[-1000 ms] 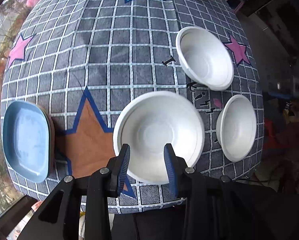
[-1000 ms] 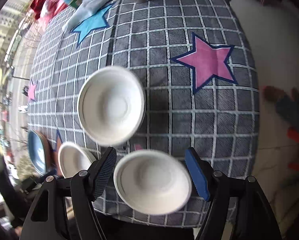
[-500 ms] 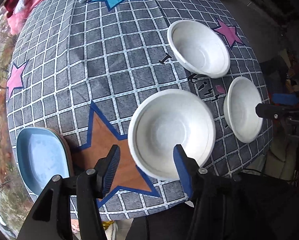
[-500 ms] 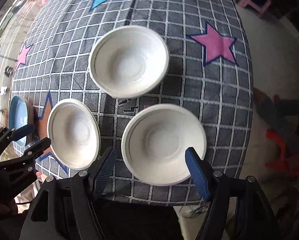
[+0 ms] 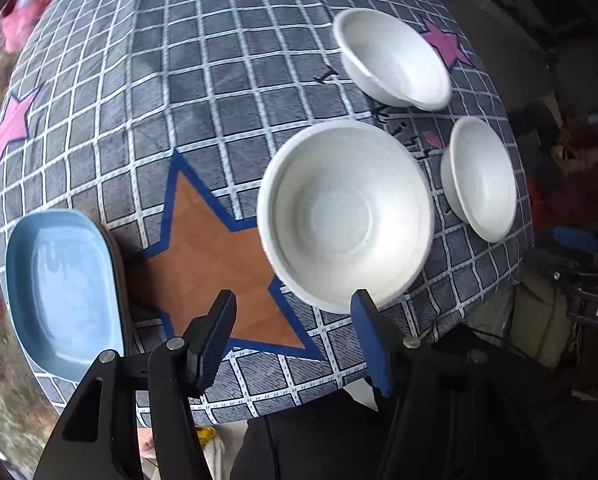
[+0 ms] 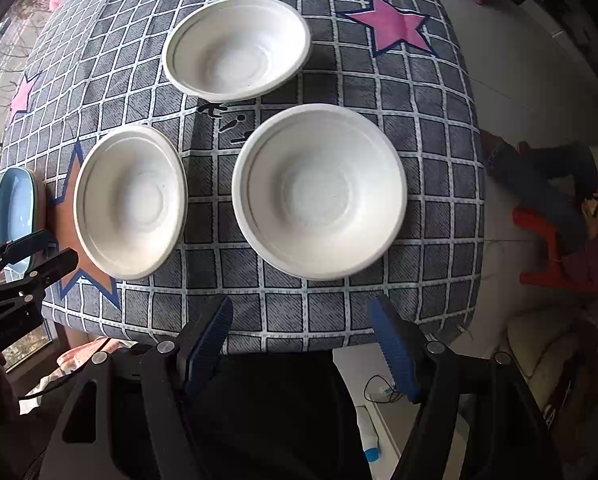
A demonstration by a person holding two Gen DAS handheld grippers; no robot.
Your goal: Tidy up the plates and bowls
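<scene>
Checked cloth covers the bench (image 6: pixel 439 184), where three white bowls sit apart: the near-right bowl (image 6: pixel 319 190) lies just ahead of the empty, released right claw (image 6: pixel 301 344), while the left claw (image 5: pixel 293 336), also released, flanks the left bowl (image 5: pixel 345 216).

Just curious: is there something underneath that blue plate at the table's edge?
A dark rim peeks out beneath the blue plate, apparently a second plate. The rest is covered, so I cannot tell more.
</scene>
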